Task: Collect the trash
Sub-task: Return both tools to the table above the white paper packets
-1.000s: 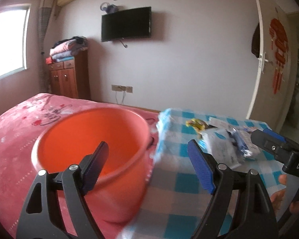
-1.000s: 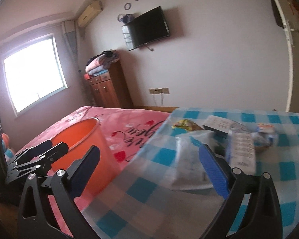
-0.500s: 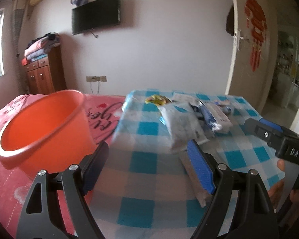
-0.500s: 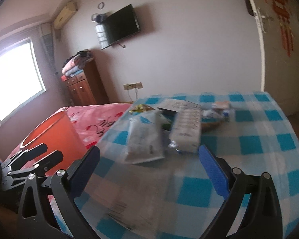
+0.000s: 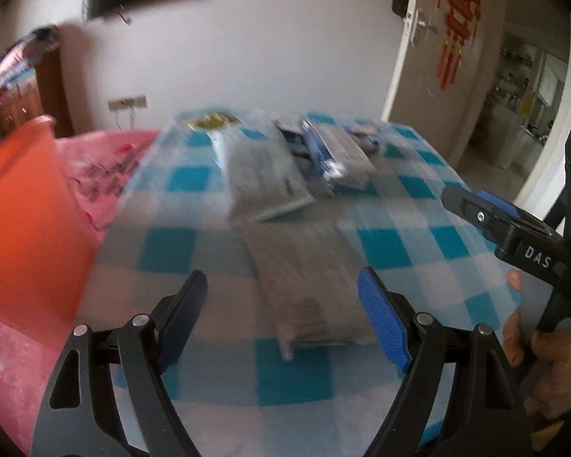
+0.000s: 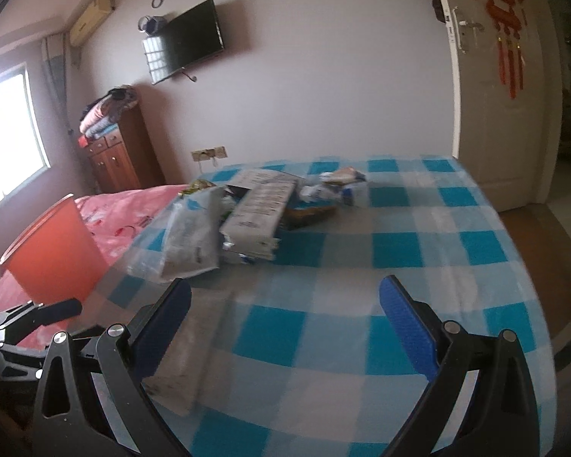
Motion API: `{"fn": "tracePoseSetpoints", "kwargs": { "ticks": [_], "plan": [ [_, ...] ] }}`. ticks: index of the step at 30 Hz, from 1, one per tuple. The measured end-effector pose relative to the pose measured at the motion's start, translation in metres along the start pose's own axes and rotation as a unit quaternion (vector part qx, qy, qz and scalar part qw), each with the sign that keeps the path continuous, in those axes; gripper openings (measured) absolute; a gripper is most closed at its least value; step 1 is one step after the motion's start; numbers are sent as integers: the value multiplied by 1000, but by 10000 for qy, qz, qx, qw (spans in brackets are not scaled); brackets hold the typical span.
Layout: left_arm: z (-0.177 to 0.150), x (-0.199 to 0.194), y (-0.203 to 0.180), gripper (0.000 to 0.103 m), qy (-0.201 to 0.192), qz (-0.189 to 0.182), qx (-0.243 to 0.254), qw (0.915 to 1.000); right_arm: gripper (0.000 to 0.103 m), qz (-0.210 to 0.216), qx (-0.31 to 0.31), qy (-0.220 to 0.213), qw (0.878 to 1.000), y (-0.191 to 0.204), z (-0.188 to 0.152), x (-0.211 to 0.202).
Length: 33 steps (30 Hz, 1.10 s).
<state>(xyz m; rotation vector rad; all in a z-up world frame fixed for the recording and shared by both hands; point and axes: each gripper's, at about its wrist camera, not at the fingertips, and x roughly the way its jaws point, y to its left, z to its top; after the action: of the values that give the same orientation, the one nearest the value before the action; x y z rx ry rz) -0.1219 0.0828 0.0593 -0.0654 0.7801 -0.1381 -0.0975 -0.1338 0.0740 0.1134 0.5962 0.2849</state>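
Trash lies on a blue-and-white checked table [image 5: 411, 224]. A flat grey wrapper [image 5: 308, 278] lies just ahead of my open left gripper [image 5: 281, 312]; it also shows in the right wrist view [image 6: 194, 342], by my left finger. Further back are a grey-white bag [image 5: 262, 175] [image 6: 194, 236], a white-and-blue pack [image 5: 335, 148] [image 6: 259, 213] and smaller scraps [image 6: 338, 182]. My right gripper [image 6: 285, 316] is open and empty above the table; it also shows in the left wrist view [image 5: 487, 213]. An orange bucket [image 5: 23, 221] [image 6: 53, 251] stands left of the table.
The bucket stands on a pink bed cover [image 6: 122, 209]. A wooden cabinet [image 6: 122, 152] with folded clothes, a wall television [image 6: 186, 42] and a window [image 6: 7, 125] are behind. An open door [image 6: 495, 87] is at the right.
Both grippers have swung right, away from the bucket and over the table. The grey wrapper now lies between my left fingers' line. Both stay open.
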Motion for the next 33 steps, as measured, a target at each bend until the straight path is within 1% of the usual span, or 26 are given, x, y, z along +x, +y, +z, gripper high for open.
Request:
{"fn": "tracePoseSetpoints", "kwargs": {
  "ticks": [5, 10, 11, 12, 16, 20, 24, 28, 33],
  "plan": [
    [0, 29, -11, 82, 439, -166, -175, 9987, 98, -227, 207, 119, 9995, -26, -5, 4],
    [5, 54, -20, 82, 794, -211, -164, 9965, 98, -386, 508, 357, 9973, -54, -6, 14],
    [5, 59, -21, 82, 896, -206, -145, 9957, 98, -390, 623, 424, 9964, -62, -6, 17],
    [6, 66, -23, 82, 991, -122, -113, 9949, 98, -396, 698, 481, 9956, -68, -5, 20],
    [10, 76, -24, 82, 1092, 79, -60, 9940, 98, -387, 921, 583, 9933, -87, -3, 28],
    [11, 85, -19, 82, 1319, 73, -196, 9910, 98, -384, 961, 663, 9924, -98, 1, 37],
    [13, 88, -26, 82, 1333, 224, 2, 9908, 98, -344, 966, 718, 9921, -103, 7, 48],
    [16, 92, -27, 83, 1343, 274, 14, 9906, 98, -238, 946, 823, 9918, -106, 17, 63],
    [17, 94, -29, 83, 1252, 366, 23, 9915, 98, -2, 1067, 993, 9893, -111, 34, 88]
  ]
}}
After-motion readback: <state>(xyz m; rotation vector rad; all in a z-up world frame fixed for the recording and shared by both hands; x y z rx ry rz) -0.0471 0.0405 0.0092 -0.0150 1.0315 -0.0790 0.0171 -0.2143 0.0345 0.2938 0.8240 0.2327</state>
